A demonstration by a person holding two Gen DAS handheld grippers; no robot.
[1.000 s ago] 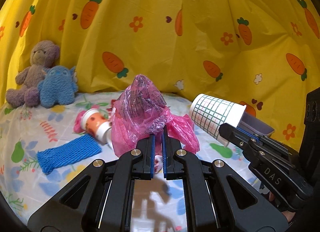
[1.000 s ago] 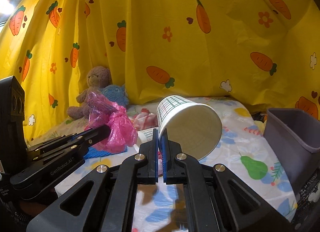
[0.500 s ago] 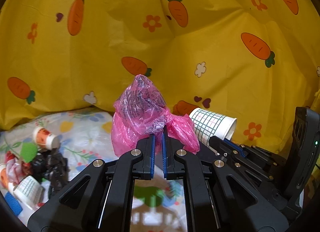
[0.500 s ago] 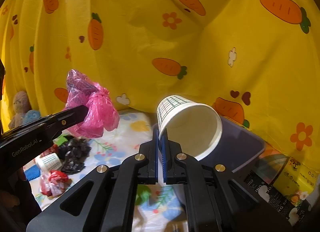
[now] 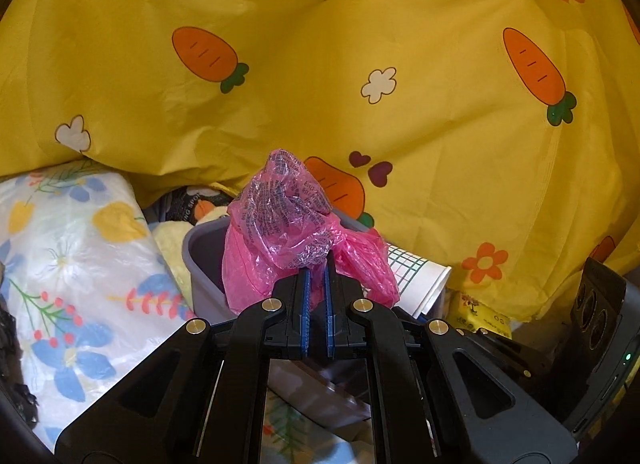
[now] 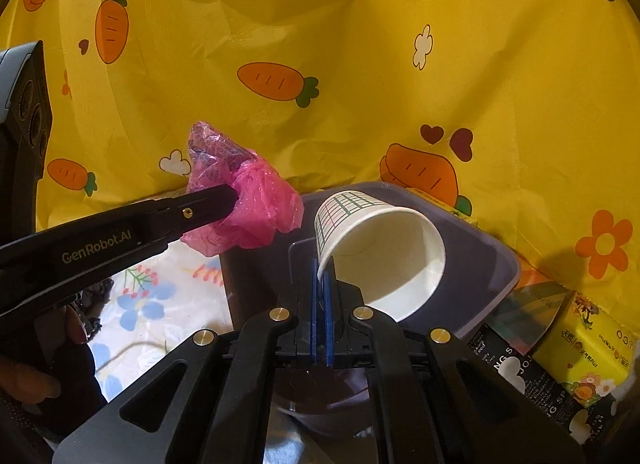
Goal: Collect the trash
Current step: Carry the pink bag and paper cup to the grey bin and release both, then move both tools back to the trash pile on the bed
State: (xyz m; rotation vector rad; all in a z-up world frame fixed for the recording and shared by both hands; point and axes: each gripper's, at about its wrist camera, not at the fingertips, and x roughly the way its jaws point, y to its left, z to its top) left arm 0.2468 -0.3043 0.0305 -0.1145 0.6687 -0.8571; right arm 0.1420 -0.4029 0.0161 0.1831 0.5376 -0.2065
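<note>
Yellow carrot-print curtain (image 6: 360,64) fills the background | grey bin (image 6: 496,264) centre frame, rim unobstructed | right gripper (image 6: 320,264) clamped on paper cup (image 6: 380,240) rim over bin | left gripper (image 5: 316,268) pinching pink plastic bag (image 5: 280,224) above bin's left edge | floral cloth (image 5: 80,264) lower left

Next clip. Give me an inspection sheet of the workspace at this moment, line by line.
Surface: floral sheet, wrinkled.
Job's things: pink plastic bag and paper cup held over the grey bin.
Clutter: dark crumpled trash on the sheet; yellow box and black package beside the bin.
Grippers: left gripper shut on the bag; right gripper shut on the cup's rim.
Cables: nothing seen.
Surroundings: yellow carrot-print curtain behind.
</note>
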